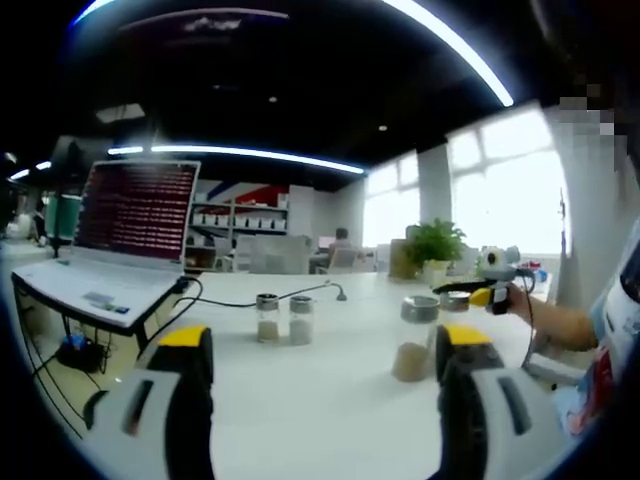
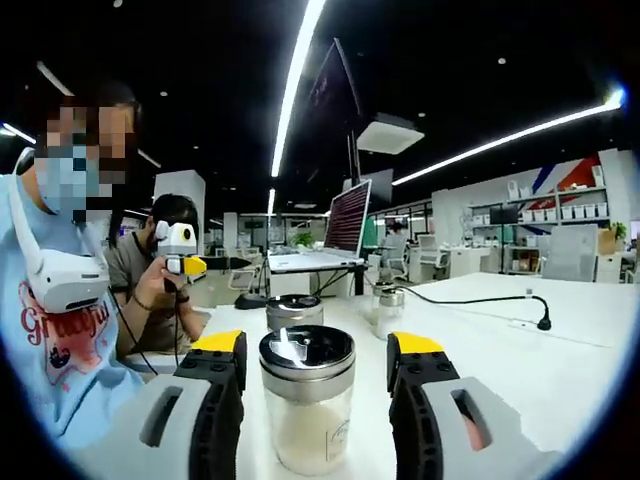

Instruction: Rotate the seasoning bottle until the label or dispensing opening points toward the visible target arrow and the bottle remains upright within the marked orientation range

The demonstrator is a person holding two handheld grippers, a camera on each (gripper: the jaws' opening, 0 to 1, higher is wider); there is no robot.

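Note:
A glass seasoning bottle (image 2: 305, 400) with a shiny metal lid and pale powder inside stands upright on the white table (image 2: 560, 360). My right gripper (image 2: 316, 350) is open, and its yellow-tipped jaws stand on either side of the bottle with a gap on each side. In the left gripper view the right gripper (image 1: 462, 292) comes in from the right, held by a hand, at the lid of that bottle (image 1: 456, 301). My left gripper (image 1: 325, 345) is open over bare table with nothing between its jaws.
A second bottle (image 2: 294, 310) (image 1: 415, 338) stands just beyond the first. Two more bottles (image 1: 267, 317) (image 1: 301, 319) stand mid-table by a black cable (image 1: 240, 302). An open laptop (image 1: 125, 235) sits at the left. Another person (image 2: 150, 285) holds a similar gripper. A potted plant (image 1: 435, 245) stands behind.

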